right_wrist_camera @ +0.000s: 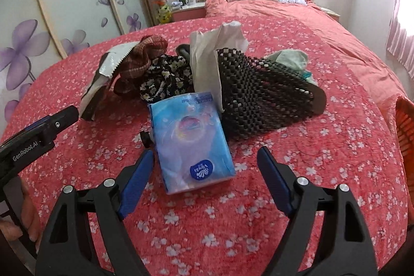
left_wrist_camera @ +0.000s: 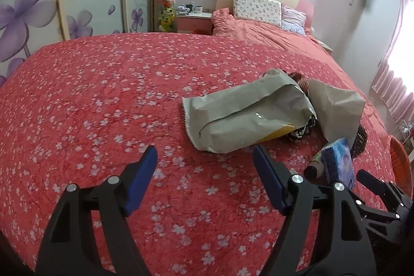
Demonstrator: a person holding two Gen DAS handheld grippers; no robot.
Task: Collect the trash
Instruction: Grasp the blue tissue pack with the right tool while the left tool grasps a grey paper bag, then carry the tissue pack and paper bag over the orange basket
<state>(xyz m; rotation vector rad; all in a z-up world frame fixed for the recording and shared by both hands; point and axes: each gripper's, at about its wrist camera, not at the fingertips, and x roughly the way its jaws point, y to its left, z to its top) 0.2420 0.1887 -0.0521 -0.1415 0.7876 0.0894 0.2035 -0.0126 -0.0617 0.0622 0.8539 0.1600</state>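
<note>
The blue tissue pack (right_wrist_camera: 192, 144) lies flat on the red flowered bedspread (right_wrist_camera: 258, 224), at the near edge of a small heap of clutter and just ahead of the right gripper (right_wrist_camera: 204, 167). Being a soft plastic-wrapped packet, it should be light, squashy and a little slick, so a hold across its two long sides near the middle looks safest. Its long axis runs from near to far, leaning slightly left at the far end, with the round logo at the near end. The right gripper's fingers are spread wide on either side of the pack's near end, not touching it. Just beyond stands a black woven bag (right_wrist_camera: 258, 97) on the right, with white paper (right_wrist_camera: 207, 61) sticking up and dark floral cloth (right_wrist_camera: 165, 79) to the left. The left gripper (left_wrist_camera: 204, 164), fingers also spread and empty, hovers near a grey mailer bag (left_wrist_camera: 245, 115). An orange basket (right_wrist_camera: 405, 126) sits at the far right.
</note>
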